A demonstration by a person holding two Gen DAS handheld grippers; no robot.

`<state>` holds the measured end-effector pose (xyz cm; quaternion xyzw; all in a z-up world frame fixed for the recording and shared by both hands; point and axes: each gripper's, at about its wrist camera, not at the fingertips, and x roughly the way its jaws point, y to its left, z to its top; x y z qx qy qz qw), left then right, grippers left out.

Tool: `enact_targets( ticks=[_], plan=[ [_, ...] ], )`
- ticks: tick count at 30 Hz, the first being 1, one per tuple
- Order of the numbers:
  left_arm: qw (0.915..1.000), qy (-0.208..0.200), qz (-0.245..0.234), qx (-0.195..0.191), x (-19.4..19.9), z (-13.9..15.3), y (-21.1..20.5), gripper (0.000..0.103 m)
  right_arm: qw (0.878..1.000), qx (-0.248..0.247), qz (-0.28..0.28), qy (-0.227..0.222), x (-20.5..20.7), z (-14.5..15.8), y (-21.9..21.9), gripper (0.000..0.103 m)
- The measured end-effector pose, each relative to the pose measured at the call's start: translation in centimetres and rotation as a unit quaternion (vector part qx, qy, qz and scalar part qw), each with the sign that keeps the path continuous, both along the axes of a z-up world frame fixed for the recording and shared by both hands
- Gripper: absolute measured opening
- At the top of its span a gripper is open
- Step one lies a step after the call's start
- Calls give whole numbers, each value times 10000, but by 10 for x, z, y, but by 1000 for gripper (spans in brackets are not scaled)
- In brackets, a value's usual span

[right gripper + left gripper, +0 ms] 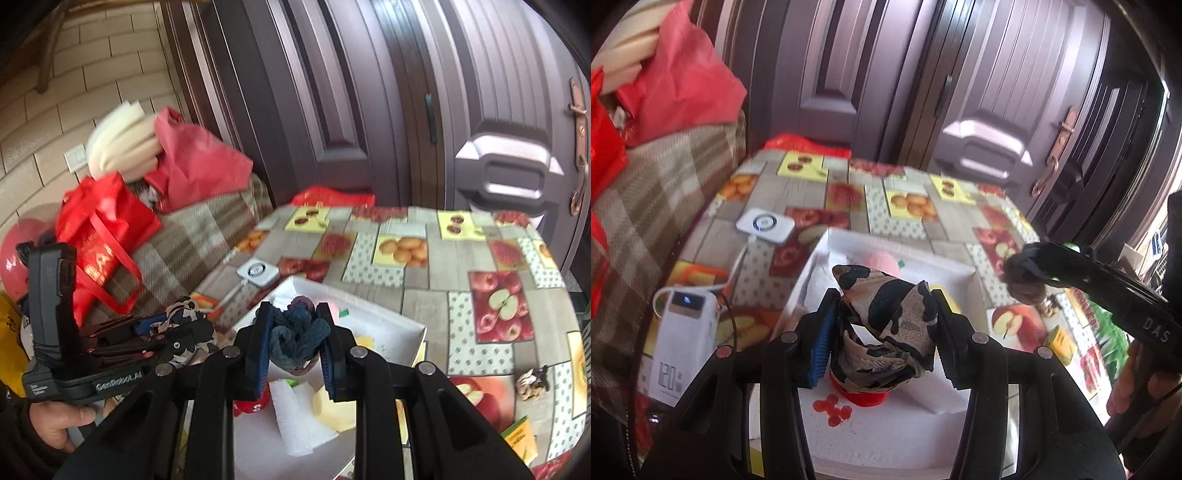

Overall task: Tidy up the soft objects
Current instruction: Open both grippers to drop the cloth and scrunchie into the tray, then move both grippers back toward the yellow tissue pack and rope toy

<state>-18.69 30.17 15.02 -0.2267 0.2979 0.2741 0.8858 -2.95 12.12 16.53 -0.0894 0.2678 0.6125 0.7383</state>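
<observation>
The left gripper [882,328] was clamped on a camouflage-patterned cloth [886,325], its two jaws pressed into the bunched fabric from either side. The cloth hung above a white foam tray [897,439] that sat on a table covered with a fruit-print tablecloth [849,206]. Below the cloth, a red object [866,399] showed inside the tray, and a pink round thing [882,260] lay toward the tray's far wall.

The right gripper [295,343] was closed around a dark blue knitted item [297,338], which was squeezed between its jaws over the same tray [391,325].

Only the left wrist view showed the white power bank [681,341] standing at the table's left edge, cabled to a white charging pad [764,224], and the red spots [833,410] on the tray's foam floor. It also caught the right gripper [1021,271] from the side, out over the tablecloth to the right of the tray, with the dark bundle at its tip.

Only the right wrist view showed a folded white foam sheet [299,421] and a pale yellow piece [332,410] in the tray, a small brown crumpled thing [532,384] lying alone on the tablecloth to the right, and a red bag [99,229] on the plaid sofa [192,240]. The left gripper [184,321] appeared there too, its camouflage cloth [184,308] visible at the tip.
</observation>
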Motion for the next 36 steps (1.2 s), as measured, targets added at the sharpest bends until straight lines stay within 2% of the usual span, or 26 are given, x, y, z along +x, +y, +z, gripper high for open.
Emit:
enact_targets(
  ticks=[6,8,10,13,15,19,20,21,31,36],
  plan=[
    [9995,245,-11,-193,11,-21,5,52,9995,-293,58,-35,2,-23,25,24],
    [9994,313,55,-140,12,-25,5,60,9992,-377,87,-27,2,-28,33,24],
    [9992,360,158,-59,13,-28,4,81,9989,-450,103,9,3,-32,39,29],
    [9985,380,370,110,9,-29,5,91,9985,-542,110,36,2,-38,44,52],
    [9977,435,492,136,6,-30,8,91,9982,-566,184,37,0,-41,44,84],
    [9970,439,636,101,1,-30,11,91,9988,-466,118,4,-2,-39,39,86],
    [9970,416,648,83,0,-30,11,91,9990,-427,93,-9,-2,-37,36,90],
    [9971,404,645,83,0,-28,11,91,9992,-401,65,-12,-2,-36,34,101],
    [9974,333,597,245,-3,-13,-1,91,9993,189,-320,-11,-4,-9,-2,103],
    [9972,87,648,376,-12,5,-9,91,9903,1082,-780,-400,-12,22,-41,103]
  ],
)
